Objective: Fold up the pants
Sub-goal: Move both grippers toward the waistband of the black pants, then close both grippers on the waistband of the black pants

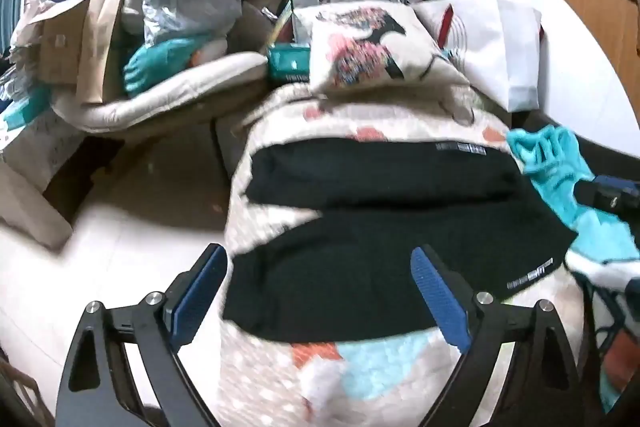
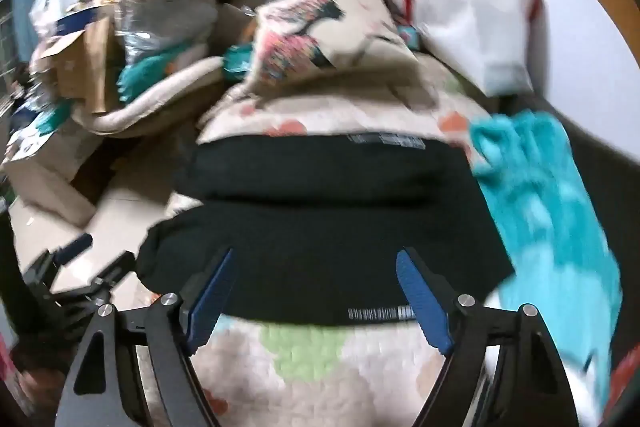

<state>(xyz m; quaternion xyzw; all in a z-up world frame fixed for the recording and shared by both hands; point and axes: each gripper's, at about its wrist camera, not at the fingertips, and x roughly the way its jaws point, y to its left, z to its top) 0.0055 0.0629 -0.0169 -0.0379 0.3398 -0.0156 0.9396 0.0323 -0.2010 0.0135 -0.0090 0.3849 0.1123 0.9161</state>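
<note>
In the left wrist view the left gripper (image 1: pixel 318 277) is seen with its blue fingers (image 1: pixel 438 301) spread wide at the bottom of the frame; nothing is held between them. In the right wrist view the right gripper (image 2: pixel 314 285) is likewise spread wide and empty, its blue fingers (image 2: pixel 422 301) hanging over the near edge of the cloth. Whether any pad touches the fabric cannot be told through the motion blur.

Just beyond the fingers, across the centre of both frames, the black pants (image 1: pixel 384 223) are laid on a fleece blanket (image 1: pixel 360 359) patterned with coloured patches. The garment appears as two dark bands, one behind the other, with a crease between them, so one fold is judged to be already made. Its long axis runs left to right across the frame; a printed label (image 1: pixel 530 273) lies at the near right corner and another at the far right edge. A teal cloth (image 2: pixel 548 203) lies beside the right end.

The step in hand is judged to be the start of another fold. The next move would call for both sets of fingers to be closed on one end of the pants and that end carried over the other. Beyond, at upper centre, a printed cushion (image 1: pixel 368 47) rests among clutter.
</note>
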